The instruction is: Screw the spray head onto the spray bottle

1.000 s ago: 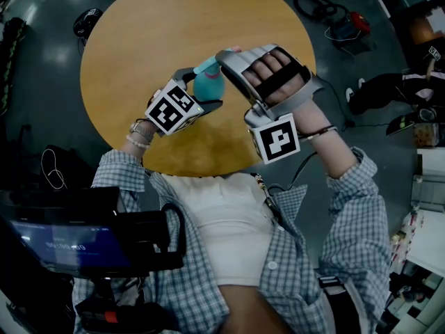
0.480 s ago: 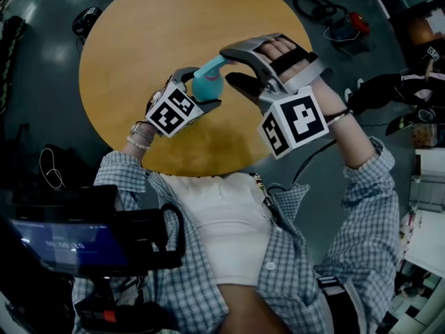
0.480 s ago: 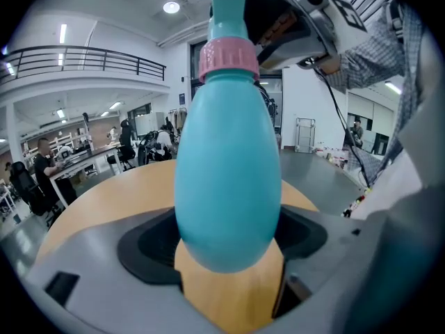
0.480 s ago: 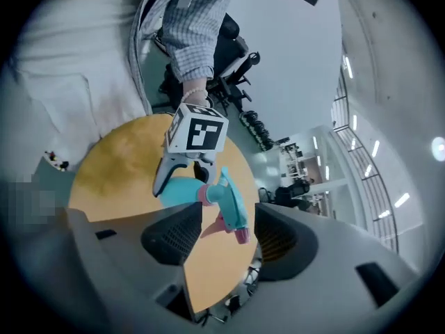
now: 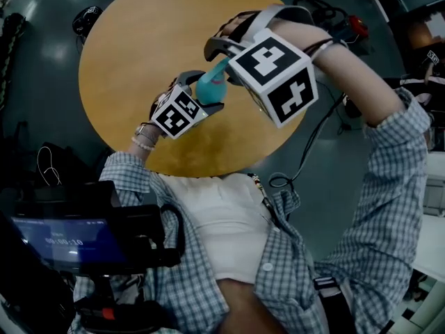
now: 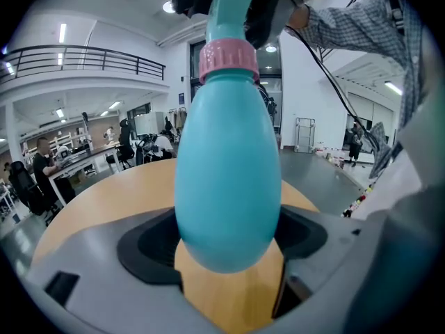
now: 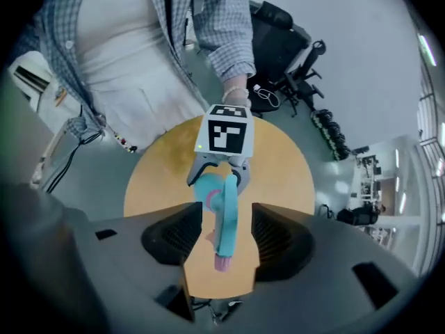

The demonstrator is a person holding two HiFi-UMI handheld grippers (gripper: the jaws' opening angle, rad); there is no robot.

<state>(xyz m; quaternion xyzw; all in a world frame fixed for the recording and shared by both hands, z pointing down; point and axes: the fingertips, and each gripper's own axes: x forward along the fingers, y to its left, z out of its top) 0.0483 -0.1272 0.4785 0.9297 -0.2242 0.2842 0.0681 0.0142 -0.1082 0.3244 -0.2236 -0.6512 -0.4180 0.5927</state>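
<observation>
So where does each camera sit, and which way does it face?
Head view: on the head, steeply down at the table; torso, arms.
Left gripper view: on the left gripper, along jaws gripping the bottle; right sleeve.
Right gripper view: on the right gripper, down past open jaws at the spray head; torso.
All share bottle, table.

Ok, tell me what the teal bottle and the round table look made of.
Teal egg-shaped spray bottle: probably plastic, smooth with a soft sheen. Round ochre table: wood or wood-look laminate; mottled warm brown surface, cannot tell which.
</observation>
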